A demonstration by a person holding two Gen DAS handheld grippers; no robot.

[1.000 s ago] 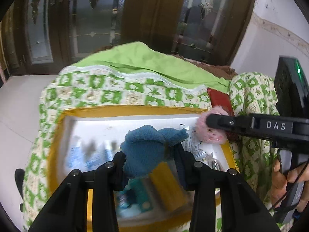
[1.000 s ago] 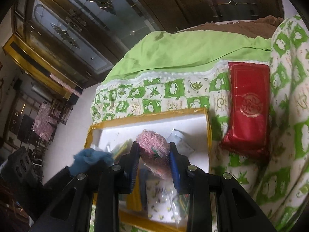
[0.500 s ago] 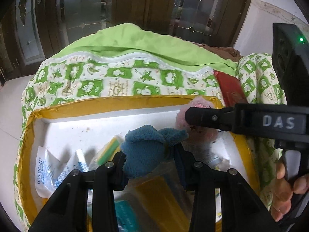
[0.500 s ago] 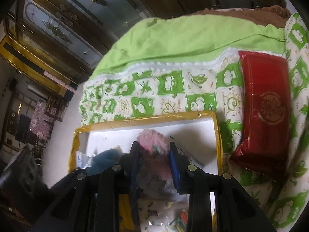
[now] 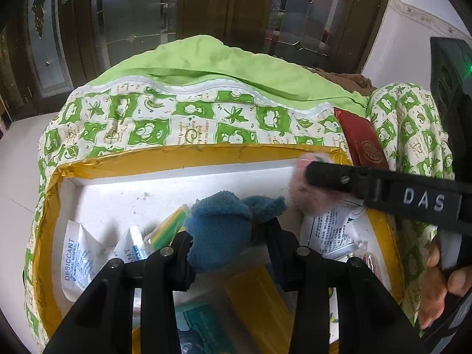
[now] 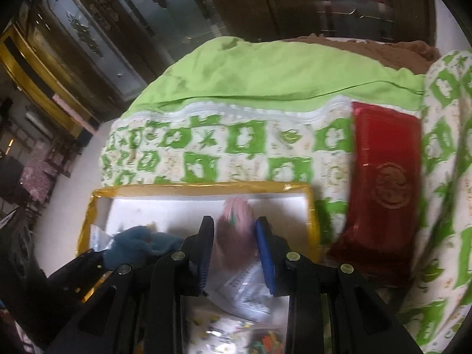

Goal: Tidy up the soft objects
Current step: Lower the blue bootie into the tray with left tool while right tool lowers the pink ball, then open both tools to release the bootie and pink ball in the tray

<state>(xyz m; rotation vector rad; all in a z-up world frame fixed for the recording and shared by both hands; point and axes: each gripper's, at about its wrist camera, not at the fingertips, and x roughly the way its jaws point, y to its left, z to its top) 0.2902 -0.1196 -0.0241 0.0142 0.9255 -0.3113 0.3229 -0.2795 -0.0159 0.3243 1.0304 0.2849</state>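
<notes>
My left gripper (image 5: 228,236) is shut on a blue fuzzy soft toy (image 5: 224,224) and holds it over an open white box with a yellow taped rim (image 5: 124,159). My right gripper (image 6: 234,236) holds a pink fuzzy soft toy (image 6: 236,218) over the box's far right corner; its jaws look wider and the toy is blurred. The right gripper also shows in the left wrist view (image 5: 312,177), with the pink toy (image 5: 306,194) at its tip. The blue toy shows in the right wrist view (image 6: 138,244).
The box (image 6: 194,187) rests on a green-patterned quilt (image 5: 188,118) and holds desiccant packets (image 5: 76,259), sachets and yellow packs. A red packet (image 6: 386,177) lies right of the box. A green sheet (image 6: 265,70) and dark glass doors stand behind.
Both grippers moved forward and down over the box. The right gripper's jaws spread a little and the pink toy now sits lower, near the box's far right corner.
</notes>
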